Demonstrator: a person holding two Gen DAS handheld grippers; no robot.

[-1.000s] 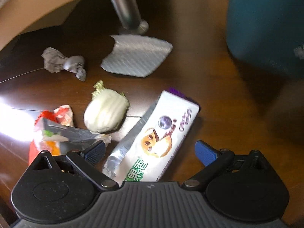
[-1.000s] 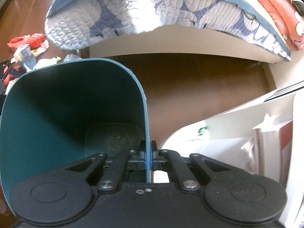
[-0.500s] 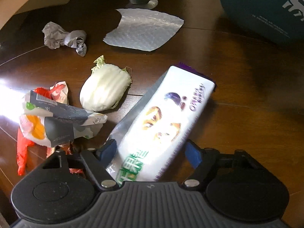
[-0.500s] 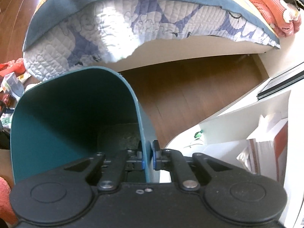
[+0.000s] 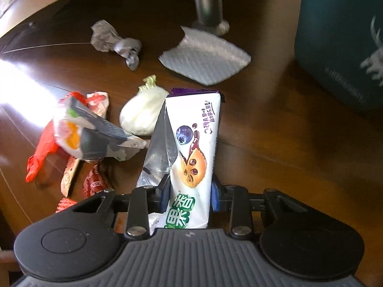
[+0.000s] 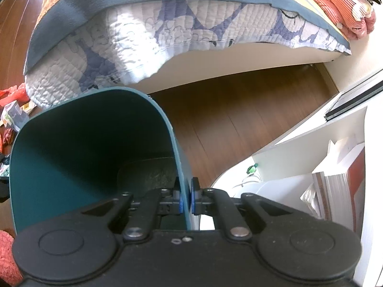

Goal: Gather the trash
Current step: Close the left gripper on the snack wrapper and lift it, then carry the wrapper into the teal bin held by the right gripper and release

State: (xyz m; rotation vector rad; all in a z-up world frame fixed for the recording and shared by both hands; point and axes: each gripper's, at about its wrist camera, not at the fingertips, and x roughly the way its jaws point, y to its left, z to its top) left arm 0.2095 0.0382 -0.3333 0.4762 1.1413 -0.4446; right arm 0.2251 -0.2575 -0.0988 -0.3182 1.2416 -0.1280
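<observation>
- Trash bin point(image 6: 79, 157), teal, stiff thin-walled plastic: held at the rim by the right gripper point(image 6: 185, 199), pads clamped either side of the wall. Judged light while empty; a rim grip is judged apt to let it swing.
- White snack wrapper point(image 5: 194, 148): pinched near its lower end by the left gripper point(image 5: 189, 195); upper end stands free above the wooden floor point(image 5: 275, 143). Judged very light, limp, slick film; best taken across the flat.
- Silver foil sheet point(image 5: 205, 59), white crumpled wad point(image 5: 143, 112), grey twisted wrapper point(image 5: 112, 40), red-orange wrappers point(image 5: 79, 131): scattered on the floor, bin just to the right.

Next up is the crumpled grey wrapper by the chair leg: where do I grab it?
Grip the crumpled grey wrapper across its narrow twisted waist, coming down from above with fingers straddling it. That pinched middle is the thinnest part; its ends are bulkier.
</observation>
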